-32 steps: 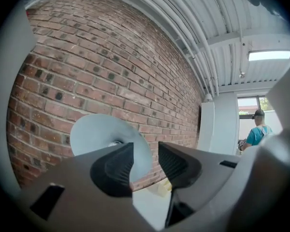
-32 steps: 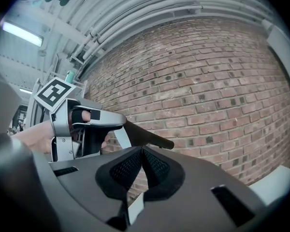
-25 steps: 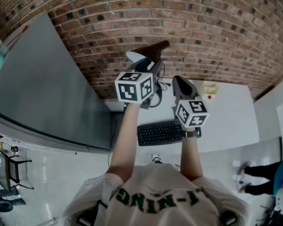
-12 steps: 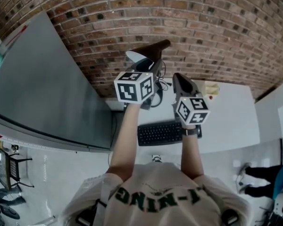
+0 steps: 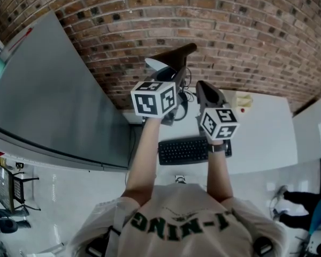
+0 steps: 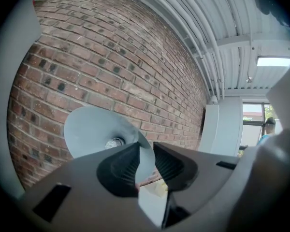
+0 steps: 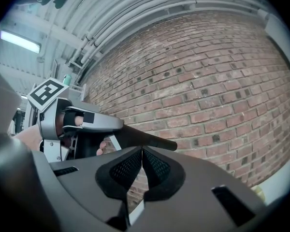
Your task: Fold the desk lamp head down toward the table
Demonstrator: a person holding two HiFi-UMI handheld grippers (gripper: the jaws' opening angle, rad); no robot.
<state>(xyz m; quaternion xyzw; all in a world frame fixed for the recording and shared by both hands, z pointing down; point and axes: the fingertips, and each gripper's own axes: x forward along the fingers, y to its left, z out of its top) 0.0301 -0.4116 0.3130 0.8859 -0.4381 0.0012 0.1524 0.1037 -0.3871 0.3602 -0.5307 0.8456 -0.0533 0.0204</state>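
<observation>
- Lamp head, a pale cone shade with its bulb showing, has its right rim between the jaws of the left hand-held gripper. Those jaws have just been closing and now stand narrow about the rim. A sliver of gap still shows, so the pads do not look to be pressing yet.
- The right hand-held gripper is closed pad to pad on nothing. It is held level beside the left one and aimed at the brick wall.
- The head sits high above the far left corner of the surface, close to the wall. It is carried on a dark lamp arm that slants up behind it.
- Further out, a keyboard lies along the near edge below both grippers. A small yellow thing, too small to name, sits by the far edge to the right. A grey panel stands beyond the left edge.
- Handling, as a judgement:
  - The shade looks thin, smooth and light, so little squeeze is needed.
  - A thin rim is a poor purchase: the pads could slide off it, or it could flex or dent under a hard pinch.
  - The resistance will likely come from the hinge, not from the head's weight.
  - A stiff hinge could tip the whole lamp or drag it across the surface.
- Where to hold, as a judgement:
  - Seat the rim deep between the pads rather than at their tips.
  - Better still, grip the neck where the shade meets the arm, which should be firmer.
  - The idle right gripper could steady the arm while the head swings down.
</observation>
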